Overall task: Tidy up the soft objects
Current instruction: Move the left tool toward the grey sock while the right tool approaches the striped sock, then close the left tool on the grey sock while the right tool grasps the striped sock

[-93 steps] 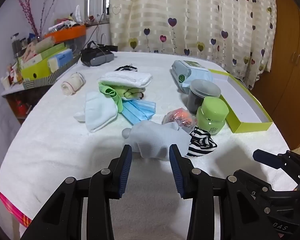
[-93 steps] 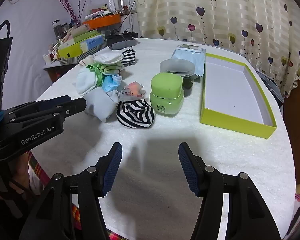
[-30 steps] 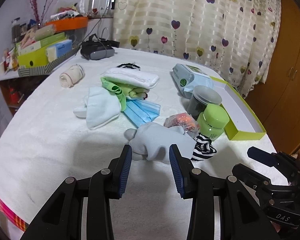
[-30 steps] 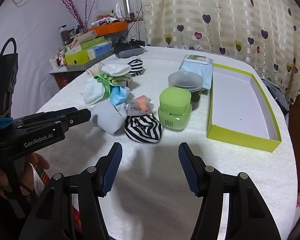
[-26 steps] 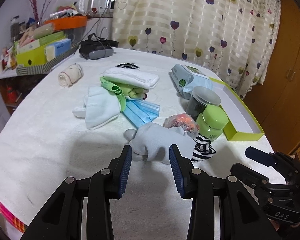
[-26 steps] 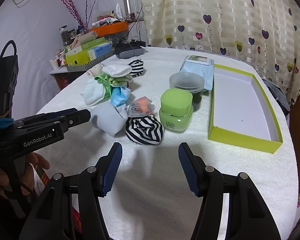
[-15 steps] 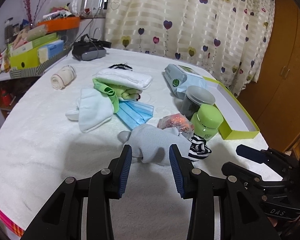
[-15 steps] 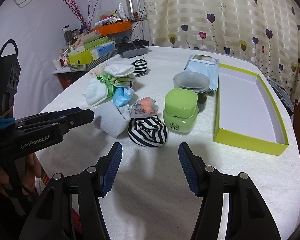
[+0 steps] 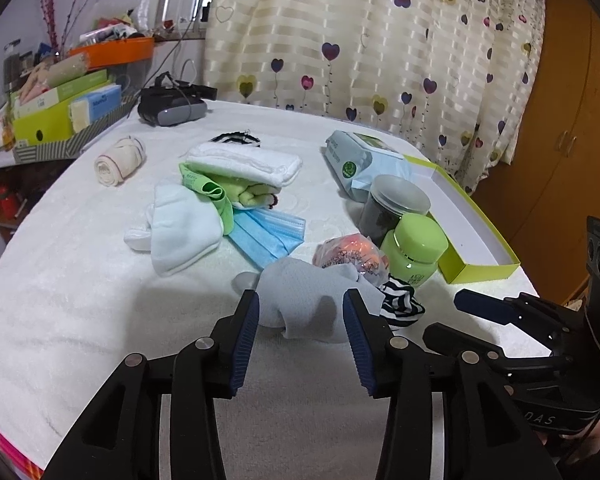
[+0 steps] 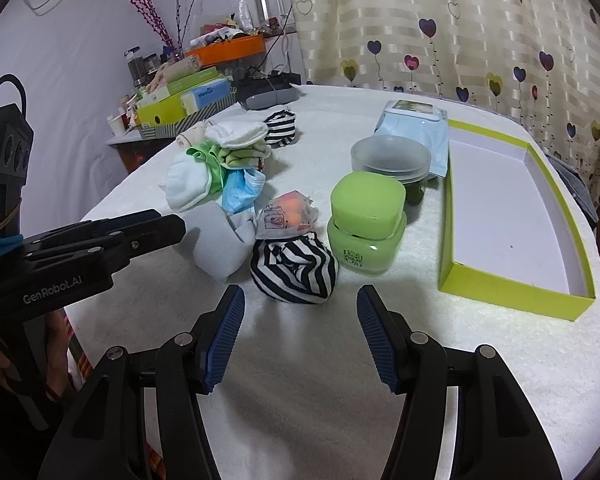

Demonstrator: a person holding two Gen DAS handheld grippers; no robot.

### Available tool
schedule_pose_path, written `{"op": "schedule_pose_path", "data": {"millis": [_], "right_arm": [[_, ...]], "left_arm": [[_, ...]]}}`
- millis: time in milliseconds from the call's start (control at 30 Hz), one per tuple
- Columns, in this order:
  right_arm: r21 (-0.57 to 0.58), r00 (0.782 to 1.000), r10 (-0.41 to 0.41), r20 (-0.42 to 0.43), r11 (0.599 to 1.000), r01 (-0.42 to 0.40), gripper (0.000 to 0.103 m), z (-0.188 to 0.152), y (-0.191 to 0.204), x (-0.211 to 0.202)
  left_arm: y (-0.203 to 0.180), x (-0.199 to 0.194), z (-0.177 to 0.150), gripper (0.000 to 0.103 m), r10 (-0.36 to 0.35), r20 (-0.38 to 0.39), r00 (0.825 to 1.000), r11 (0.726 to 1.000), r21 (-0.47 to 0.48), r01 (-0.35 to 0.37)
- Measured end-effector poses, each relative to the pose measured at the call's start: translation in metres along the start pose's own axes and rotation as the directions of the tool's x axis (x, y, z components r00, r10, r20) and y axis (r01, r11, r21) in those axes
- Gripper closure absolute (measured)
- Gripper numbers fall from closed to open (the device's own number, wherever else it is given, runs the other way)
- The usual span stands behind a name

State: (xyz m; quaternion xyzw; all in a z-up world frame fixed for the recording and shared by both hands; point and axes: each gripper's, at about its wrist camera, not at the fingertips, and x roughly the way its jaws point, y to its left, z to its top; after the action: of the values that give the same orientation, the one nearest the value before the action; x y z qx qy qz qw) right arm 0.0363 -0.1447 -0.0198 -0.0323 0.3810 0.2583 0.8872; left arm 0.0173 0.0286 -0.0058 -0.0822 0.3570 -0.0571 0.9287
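My left gripper (image 9: 298,322) is open, its fingertips on either side of the near edge of a grey sock bundle (image 9: 300,300); I cannot tell if they touch it. My right gripper (image 10: 300,316) is open just short of a black-and-white striped sock ball (image 10: 294,268). The grey bundle (image 10: 218,242) lies left of the striped ball. Behind them lie a blue face mask (image 9: 270,234), a pale blue sock (image 9: 182,232), a green and white cloth pile (image 9: 240,176) and a beige roll (image 9: 118,160). A second striped sock (image 10: 280,126) lies farther back.
A green jar (image 10: 366,226), a dark lidded jar (image 10: 392,160), an orange wrapped packet (image 10: 288,212) and a wipes pack (image 10: 414,128) stand beside an open lime-green box (image 10: 512,294). A VR headset (image 9: 170,106) and cluttered trays (image 9: 60,112) sit at the back left.
Both grippers have moved forward toward the sock pile; the left gripper's fingers now flank the grey bundle's near edge. Nothing on the table has moved.
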Motion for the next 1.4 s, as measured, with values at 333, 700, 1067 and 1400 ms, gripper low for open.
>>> {"op": "schedule_pose_path", "data": {"millis": [333, 700, 1067, 1400], "right_arm": [[0.005, 1.000, 0.002, -0.018, 1.000, -0.002, 0.044, 0.005, 0.000, 0.010], [0.005, 0.999, 0.002, -0.038, 1.000, -0.002, 0.044, 0.009, 0.001, 0.019], [-0.003, 0.996, -0.022, -0.092, 1.000, 0.021, 0.044, 0.012, 0.004, 0.039], [-0.010, 0.994, -0.027, -0.110, 1.000, 0.026, 0.066, 0.012, 0.005, 0.051]], "left_arm": [[0.002, 0.006, 0.002, 0.060, 0.017, -0.009, 1.000, 1.000, -0.003, -0.017], [0.010, 0.012, 0.003, 0.059, 0.018, -0.016, 1.000, 1.000, -0.014, -0.018], [0.018, 0.010, 0.004, 0.057, -0.012, 0.001, 1.000, 1.000, -0.019, 0.012], [0.014, 0.019, 0.003, 0.046, -0.046, -0.024, 0.999, 0.999, 0.003, 0.046]]}}
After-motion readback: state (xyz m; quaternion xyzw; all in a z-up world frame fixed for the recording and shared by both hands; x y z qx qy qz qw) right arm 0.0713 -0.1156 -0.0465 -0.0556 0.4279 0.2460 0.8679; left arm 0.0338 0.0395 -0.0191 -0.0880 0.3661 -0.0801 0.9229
